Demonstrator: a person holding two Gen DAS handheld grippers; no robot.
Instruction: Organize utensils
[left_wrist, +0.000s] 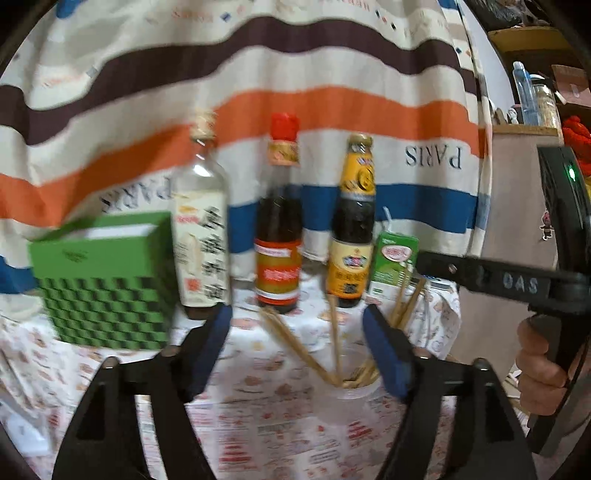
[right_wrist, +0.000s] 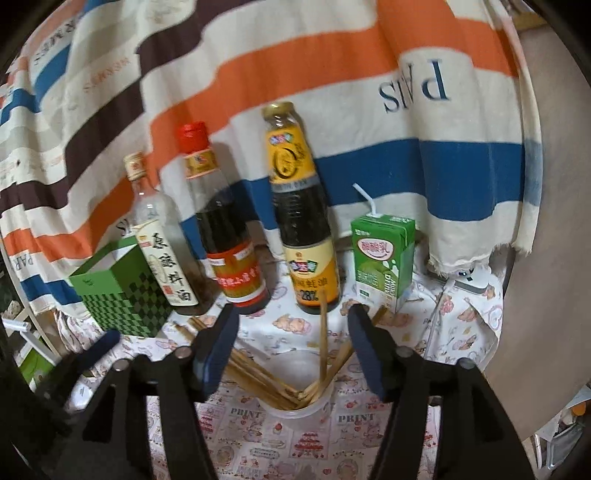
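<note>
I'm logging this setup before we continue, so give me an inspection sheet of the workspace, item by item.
Surface: table under a printed cloth.
Job's things: wooden chopsticks standing splayed in a clear plastic cup.
Clutter: green checkered box, three sauce bottles, green drink carton with a straw.
Grippers: left gripper open, empty; right gripper open, empty, both hovering near the cup.
Cables: nothing seen.
Surroundings: striped fabric hung behind; shelf with jars at right.
</note>
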